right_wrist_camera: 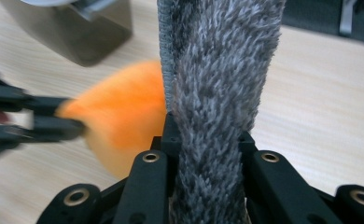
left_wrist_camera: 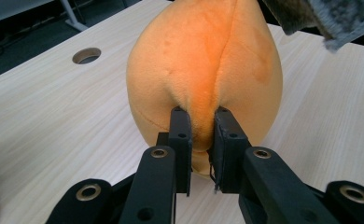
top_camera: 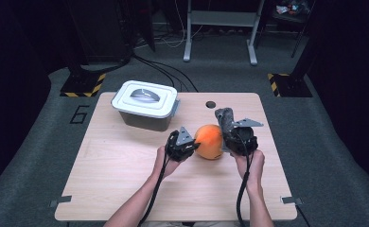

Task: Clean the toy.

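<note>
On the wooden counter (top_camera: 126,170), seen from the high view, an orange plush toy (top_camera: 209,141) sits between both hands, near the middle. The left claw (top_camera: 193,145) touches its left side; the right claw (top_camera: 226,126) holds a grey furry strip (top_camera: 225,119) upright. A lidded grey bin (top_camera: 147,105) stands well apart at the back. Along the left claw's view, the jaws pinch a fold of the orange plush toy (left_wrist_camera: 203,70). Along the right claw's view, the jaws clamp the grey furry strip (right_wrist_camera: 217,93), with the toy (right_wrist_camera: 124,116) just beside.
</note>
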Demonstrator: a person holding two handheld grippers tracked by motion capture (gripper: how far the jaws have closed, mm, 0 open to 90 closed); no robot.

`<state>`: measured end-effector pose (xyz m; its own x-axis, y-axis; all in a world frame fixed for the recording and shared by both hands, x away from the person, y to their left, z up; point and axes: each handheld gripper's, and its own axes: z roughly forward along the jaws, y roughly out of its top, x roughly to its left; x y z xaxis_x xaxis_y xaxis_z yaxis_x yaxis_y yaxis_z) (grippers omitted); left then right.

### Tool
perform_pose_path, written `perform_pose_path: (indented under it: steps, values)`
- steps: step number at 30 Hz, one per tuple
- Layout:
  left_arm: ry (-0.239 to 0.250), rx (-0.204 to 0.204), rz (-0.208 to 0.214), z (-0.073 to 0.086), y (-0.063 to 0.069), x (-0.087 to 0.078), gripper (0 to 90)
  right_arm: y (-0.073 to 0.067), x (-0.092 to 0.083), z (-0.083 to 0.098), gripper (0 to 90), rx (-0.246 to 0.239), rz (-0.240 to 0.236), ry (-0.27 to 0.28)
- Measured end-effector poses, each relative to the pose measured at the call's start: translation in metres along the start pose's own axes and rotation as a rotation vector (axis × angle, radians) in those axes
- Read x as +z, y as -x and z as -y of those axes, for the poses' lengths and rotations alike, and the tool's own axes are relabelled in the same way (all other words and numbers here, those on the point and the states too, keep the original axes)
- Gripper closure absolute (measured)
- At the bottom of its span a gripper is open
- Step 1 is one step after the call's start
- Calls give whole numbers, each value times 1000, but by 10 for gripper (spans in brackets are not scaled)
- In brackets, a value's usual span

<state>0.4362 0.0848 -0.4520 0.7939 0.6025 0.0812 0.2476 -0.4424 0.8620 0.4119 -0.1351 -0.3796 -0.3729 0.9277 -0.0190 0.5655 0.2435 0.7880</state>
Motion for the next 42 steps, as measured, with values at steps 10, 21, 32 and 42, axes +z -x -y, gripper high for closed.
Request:
perform_pose_path:
  steps: [10, 21, 32, 42]
  values:
    - [8, 12, 26, -1, 5, 6, 758, -22, 27, -3, 748, -105, 42, -156]
    - [-10, -42, 41, 5, 3, 19, 413, -7, 37, 5, 755, -58, 39, -170]
    - [15, -43, 20, 4, 7, 27, 663, 7, 32, 12, 751, 22, 5, -118]
    - [17, -73, 10, 4, 8, 28, 702, -6, 22, 10, 743, -4, -21, -35]
